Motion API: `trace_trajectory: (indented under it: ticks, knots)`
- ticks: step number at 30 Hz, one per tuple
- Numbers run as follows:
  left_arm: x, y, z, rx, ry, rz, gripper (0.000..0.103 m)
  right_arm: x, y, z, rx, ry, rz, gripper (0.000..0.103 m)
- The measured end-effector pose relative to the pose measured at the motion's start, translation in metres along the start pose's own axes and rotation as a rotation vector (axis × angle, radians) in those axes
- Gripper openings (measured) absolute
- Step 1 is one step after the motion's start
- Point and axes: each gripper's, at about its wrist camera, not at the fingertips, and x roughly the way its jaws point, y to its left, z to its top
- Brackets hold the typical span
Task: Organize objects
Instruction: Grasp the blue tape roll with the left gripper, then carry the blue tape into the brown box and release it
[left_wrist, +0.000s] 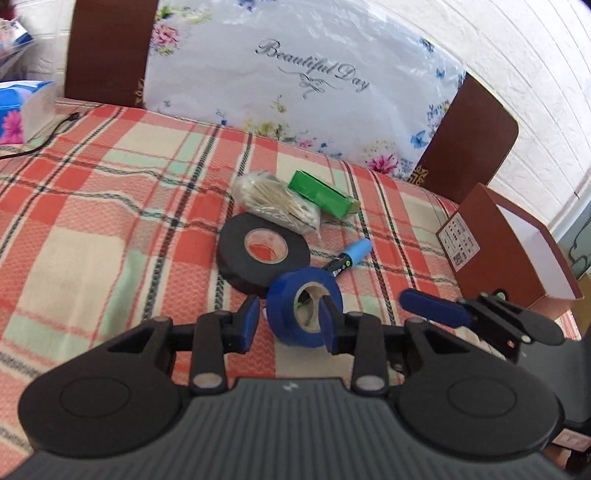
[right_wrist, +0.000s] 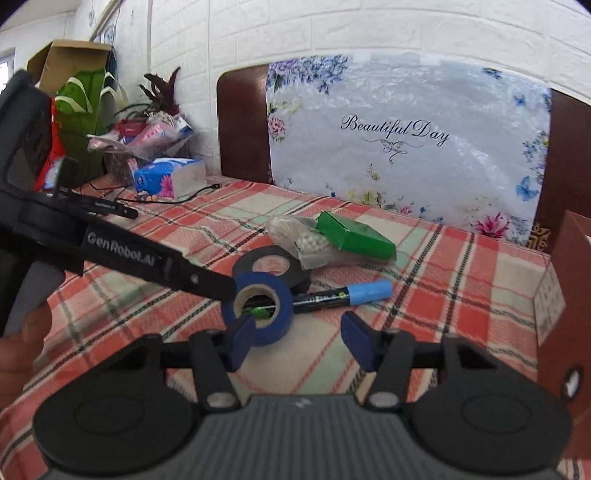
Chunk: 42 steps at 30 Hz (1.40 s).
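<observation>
A: Closing in on the blue roll of tape (left_wrist: 304, 308) at lower centre of the left wrist view, the left gripper (left_wrist: 290, 321) has one finger outside the roll and one through its cardboard core. Jaws are about half open, straddling the wall; I can't tell if they pinch yet.

B: And the right gripper (right_wrist: 301, 341)? Wide open, holding nothing, hovering at lower centre of its own view, just beside that roll.

A: So the pick-up is in hand. The roll sits tilted on the red plaid cloth (left_wrist: 92, 221), leaning on the black marker with a light-blue cap (right_wrist: 341, 293), with the wider black tape roll (left_wrist: 264, 254) touching behind.

B: Next call: squeeze, lift clear, then probably carry it to the brown cardboard box (left_wrist: 517, 251) at the right edge.

A: Bagged cotton swabs (left_wrist: 277, 203) and green carton (left_wrist: 321, 195) wait further back.
</observation>
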Motion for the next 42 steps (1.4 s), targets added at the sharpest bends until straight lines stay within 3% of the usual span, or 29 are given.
trace_trajectory:
  ticks: [3,4,9,15,19,21,22,24,28,29,32,34,38,42]
  knots:
    - [0.013,-0.001,0.001,0.036,0.01,0.02,0.034,0.017,-0.002,0.003,-0.002,0.034,0.017,0.046]
    - [0.017,0.0,0.0,0.044,0.016,0.038,0.023,0.021,-0.003,0.004,-0.01,0.04,0.016,0.045]
    - [0.013,0.023,-0.001,-0.023,0.026,-0.002,0.022,0.024,-0.007,0.002,-0.018,0.046,0.035,0.045]
    - [-0.02,0.042,-0.018,-0.083,0.074,-0.051,0.022,0.014,0.007,0.003,-0.031,0.051,0.137,0.046]
    - [-0.032,0.063,-0.034,-0.207,0.138,-0.055,0.022,-0.003,0.023,0.002,-0.105,0.043,0.218,0.049]
    - [-0.033,0.067,-0.037,-0.252,0.134,-0.055,0.024,-0.007,0.035,-0.001,-0.137,0.048,0.262,0.057]
    - [-0.033,0.067,-0.036,-0.256,0.131,-0.052,0.024,-0.008,0.044,-0.004,-0.172,0.048,0.272,0.067]
    - [-0.032,0.064,-0.034,-0.242,0.121,-0.034,0.026,-0.006,0.062,-0.01,-0.244,0.046,0.256,0.072]
    - [-0.027,0.057,-0.033,-0.179,0.115,-0.003,0.023,0.019,0.085,-0.015,-0.31,0.066,0.225,0.069]
    - [-0.028,0.057,-0.034,-0.175,0.116,0.002,0.022,0.027,0.088,-0.016,-0.32,0.087,0.204,0.063]
    - [-0.035,0.05,-0.037,-0.181,0.116,-0.011,0.022,0.03,0.073,-0.011,-0.187,0.121,0.251,0.059]
    - [-0.039,0.036,-0.039,-0.159,0.118,-0.037,0.022,0.014,0.07,-0.016,-0.19,0.108,0.221,0.059]
    - [-0.037,-0.014,-0.03,-0.061,0.117,-0.095,0.022,-0.025,0.057,-0.027,-0.225,0.042,0.102,0.059]
    - [-0.03,-0.092,-0.005,0.09,0.084,-0.165,0.022,-0.068,0.017,-0.023,-0.2,-0.038,-0.042,0.059]
